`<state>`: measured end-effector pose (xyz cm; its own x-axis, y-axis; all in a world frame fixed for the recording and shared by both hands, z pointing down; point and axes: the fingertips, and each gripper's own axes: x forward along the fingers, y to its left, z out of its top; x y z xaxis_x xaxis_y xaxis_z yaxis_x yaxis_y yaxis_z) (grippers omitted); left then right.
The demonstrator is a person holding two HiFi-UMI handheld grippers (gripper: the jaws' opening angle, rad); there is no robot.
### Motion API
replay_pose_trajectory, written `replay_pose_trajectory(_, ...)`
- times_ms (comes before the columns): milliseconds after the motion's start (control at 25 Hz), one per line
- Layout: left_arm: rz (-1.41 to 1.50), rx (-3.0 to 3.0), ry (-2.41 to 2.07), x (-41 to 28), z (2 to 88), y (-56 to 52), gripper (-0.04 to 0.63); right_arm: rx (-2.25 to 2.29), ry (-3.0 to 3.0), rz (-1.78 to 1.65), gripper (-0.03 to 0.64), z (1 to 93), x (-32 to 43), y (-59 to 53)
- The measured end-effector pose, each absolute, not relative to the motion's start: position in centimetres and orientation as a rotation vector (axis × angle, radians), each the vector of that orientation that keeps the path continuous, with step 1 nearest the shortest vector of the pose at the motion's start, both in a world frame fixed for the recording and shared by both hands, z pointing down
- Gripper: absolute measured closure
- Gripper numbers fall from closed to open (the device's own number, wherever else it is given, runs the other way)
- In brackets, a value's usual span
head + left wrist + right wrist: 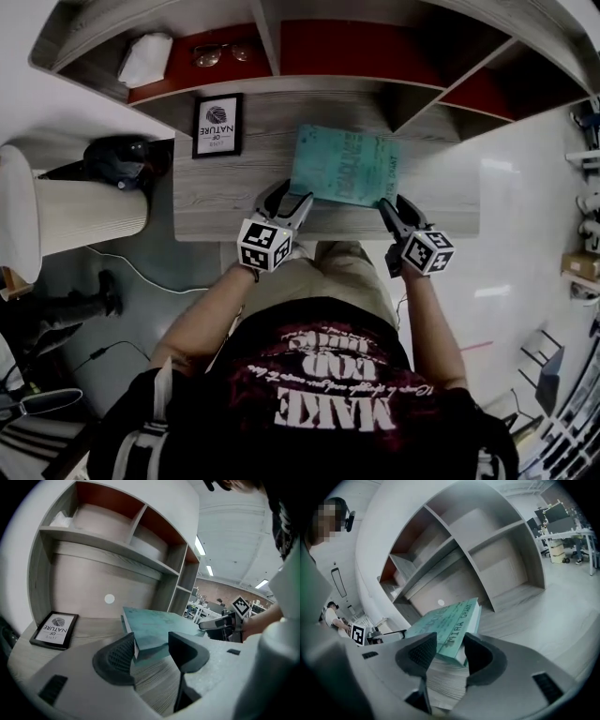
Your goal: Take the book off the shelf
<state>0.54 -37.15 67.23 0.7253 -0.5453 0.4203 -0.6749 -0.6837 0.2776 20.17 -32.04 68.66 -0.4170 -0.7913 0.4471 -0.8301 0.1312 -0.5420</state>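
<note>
Both the left gripper [289, 199] and right gripper [394, 203] are squeezing the book's [345, 166] corners. Uneven pulling could be twisting it loose, dropping it on the shelf [234, 192].

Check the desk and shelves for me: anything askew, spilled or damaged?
Nothing looks spilled or damaged. Only the teal book stands out: it sits slightly skewed to the desk edge, with its near corners clamped between the fingers of the left gripper and the right gripper.
</note>
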Motion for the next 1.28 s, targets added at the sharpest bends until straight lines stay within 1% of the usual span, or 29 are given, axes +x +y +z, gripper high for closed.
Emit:
replay_pose_trajectory(200,0.525,2.476,-0.949,0.4,72.2,-37.1,0.379,1.656,-2.261,1.214,0.437,73.0,20.1,-32.4)
replay_pose_trajectory(400,0.583,2.423,-0.957,0.3,74.5,-36.7,0.379,1.622,-2.219,1.224,0.434,75.3,20.0,-32.2)
replay_pose_trajectory(600,0.716,2.357,-0.962,0.3,77.1,-36.7,0.374,1.563,-2.184,1.233,0.374,77.3,19.3,-32.4)
replay_pose_trajectory(720,0.831,2.341,-0.956,0.2,78.0,-36.4,0.370,1.470,-2.155,1.207,0.300,78.3,18.3,-32.1)
replay_pose_trajectory(840,0.927,2.420,-0.942,0.1,77.6,-36.2,0.368,1.413,-2.128,1.131,0.265,78.4,17.7,-31.9)
replay_pose_trajectory(960,0.955,2.432,-0.956,-0.9,76.5,-36.9,0.360,1.428,-2.126,1.031,0.261,76.8,18.0,-32.2)
replay_pose_trajectory(1040,0.905,2.435,-1.004,-2.0,73.8,-37.6,0.360,1.441,-2.163,0.955,0.261,74.3,18.1,-32.2)
replay_pose_trajectory(1080,0.862,2.443,-1.035,-2.5,72.0,-38.0,0.360,1.444,-2.200,0.905,0.277,72.6,18.0,-32.1)
replay_pose_trajectory(1120,0.809,2.460,-1.066,-3.0,70.1,-38.3,0.360,1.450,-2.245,0.840,0.327,70.6,17.8,-32.1)
replay_pose_trajectory(1160,0.751,2.488,-1.092,-3.3,68.0,-38.7,0.360,1.464,-2.294,0.761,0.433,68.3,17.6,-32.0)
replay_pose_trajectory(1200,0.692,2.528,-1.112,-3.5,65.8,-39.0,0.362,1.481,-2.342,0.679,0.513,65.9,17.3,-32.1)
replay_pose_trajectory(1280,0.578,2.635,-1.132,-3.3,61.1,-39.3,0.363,1.505,-2.425,0.540,0.604,61.8,16.8,-32.2)
